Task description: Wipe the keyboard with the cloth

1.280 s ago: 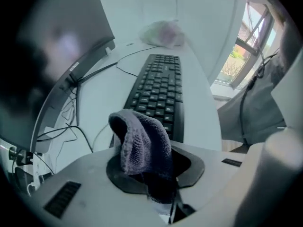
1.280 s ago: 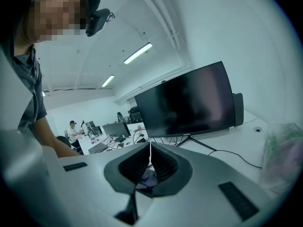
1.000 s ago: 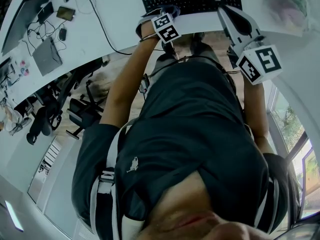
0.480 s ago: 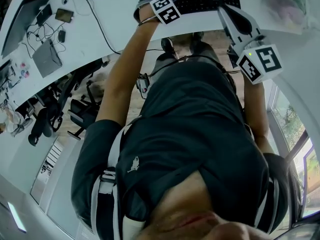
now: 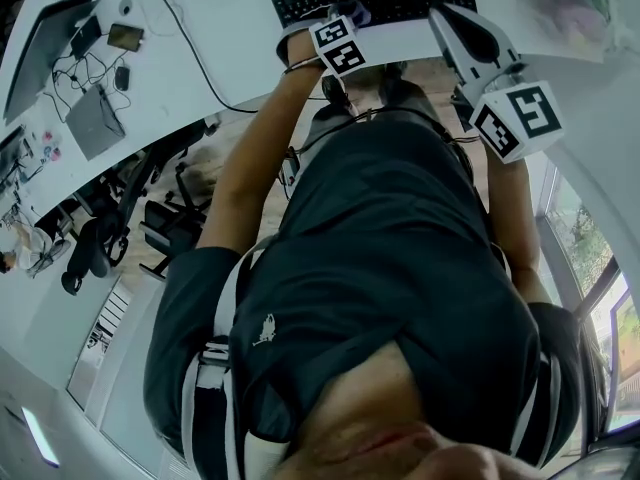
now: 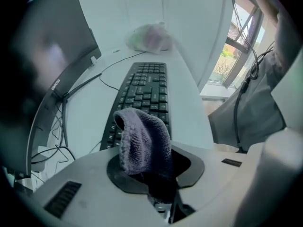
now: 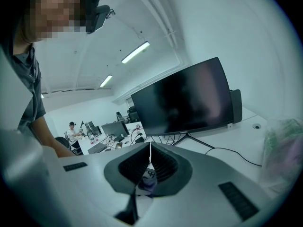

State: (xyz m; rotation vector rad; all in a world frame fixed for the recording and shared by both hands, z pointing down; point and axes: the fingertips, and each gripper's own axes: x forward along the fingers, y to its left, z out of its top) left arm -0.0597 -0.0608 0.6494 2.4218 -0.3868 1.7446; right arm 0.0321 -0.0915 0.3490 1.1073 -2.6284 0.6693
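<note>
A: Your left gripper (image 6: 149, 168) is clamped on the cloth (image 6: 142, 141), at the keyboard's (image 6: 144, 86) near end.
B: Your right gripper (image 7: 149, 161) is closed, empty. Press the cloth flat and sweep along the rows.

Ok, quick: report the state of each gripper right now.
Left gripper: closed on the cloth, above the keyboard.
Right gripper: closed, jaws together, nothing clearly held.
</note>
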